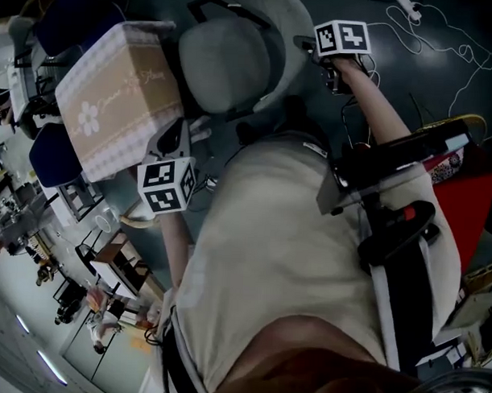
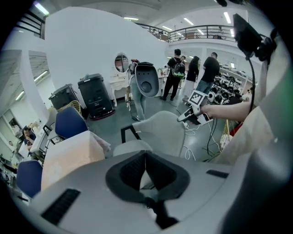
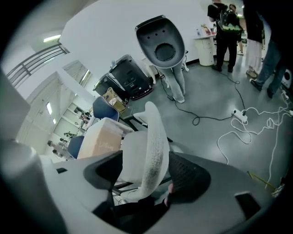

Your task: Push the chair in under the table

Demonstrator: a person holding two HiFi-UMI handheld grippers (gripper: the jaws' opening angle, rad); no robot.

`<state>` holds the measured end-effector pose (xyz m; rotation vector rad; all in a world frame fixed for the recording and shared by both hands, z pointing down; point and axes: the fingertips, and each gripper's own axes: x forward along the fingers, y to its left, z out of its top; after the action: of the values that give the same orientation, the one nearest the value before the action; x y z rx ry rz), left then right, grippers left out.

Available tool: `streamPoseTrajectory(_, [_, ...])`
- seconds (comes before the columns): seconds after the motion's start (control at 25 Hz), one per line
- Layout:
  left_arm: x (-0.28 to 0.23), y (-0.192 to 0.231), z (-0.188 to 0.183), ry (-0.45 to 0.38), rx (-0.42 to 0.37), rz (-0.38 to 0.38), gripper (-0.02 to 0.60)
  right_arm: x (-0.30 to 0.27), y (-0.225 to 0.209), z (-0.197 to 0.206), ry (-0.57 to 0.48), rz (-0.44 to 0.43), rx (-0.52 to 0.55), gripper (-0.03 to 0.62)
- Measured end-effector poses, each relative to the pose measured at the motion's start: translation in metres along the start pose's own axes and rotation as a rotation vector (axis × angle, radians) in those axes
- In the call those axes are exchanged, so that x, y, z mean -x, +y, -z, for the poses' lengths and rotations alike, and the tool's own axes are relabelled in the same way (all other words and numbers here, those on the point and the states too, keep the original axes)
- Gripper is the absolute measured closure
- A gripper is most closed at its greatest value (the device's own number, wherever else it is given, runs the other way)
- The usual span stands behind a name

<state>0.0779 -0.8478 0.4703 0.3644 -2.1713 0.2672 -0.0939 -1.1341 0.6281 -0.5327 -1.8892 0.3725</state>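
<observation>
Right gripper [image 3: 146,176] is wide open, the edge of the chair [image 3: 153,146] back between its jaws, not pinched. Left gripper [image 2: 145,172] is shut and empty. In the head view the chair is at 12 o'clock and the cloth-covered table [image 1: 112,106] at 10. Best to clamp the back and push steadily toward 10 (slowly, so it doesn't swing off line). The script print on the table is unreadable.

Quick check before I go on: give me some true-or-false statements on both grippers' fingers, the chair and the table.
1. The left gripper has its fingers shut, with nothing between them. True.
2. The right gripper has its fingers closed together. False: they stand apart, with the edge of the backrest between them.
3. The chair at the right gripper is blue. False: it is light grey; the blue chairs stand beyond the table.
4. A beige cloth covers the table. True.
</observation>
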Motion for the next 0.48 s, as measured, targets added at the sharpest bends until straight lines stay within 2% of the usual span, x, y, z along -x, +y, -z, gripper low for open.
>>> streamPoseTrajectory(0.32, [-0.016,-0.018,-0.014,0.025,0.033,-0.042,0.574,-0.031,-0.025,0.000,0.117,-0.069,-0.065,0.290])
streamPoseTrajectory(0.48, [-0.019,-0.029,-0.008,0.018,0.037,-0.046,0.574,-0.035,-0.034,0.024,0.179,-0.103,-0.130,0.290])
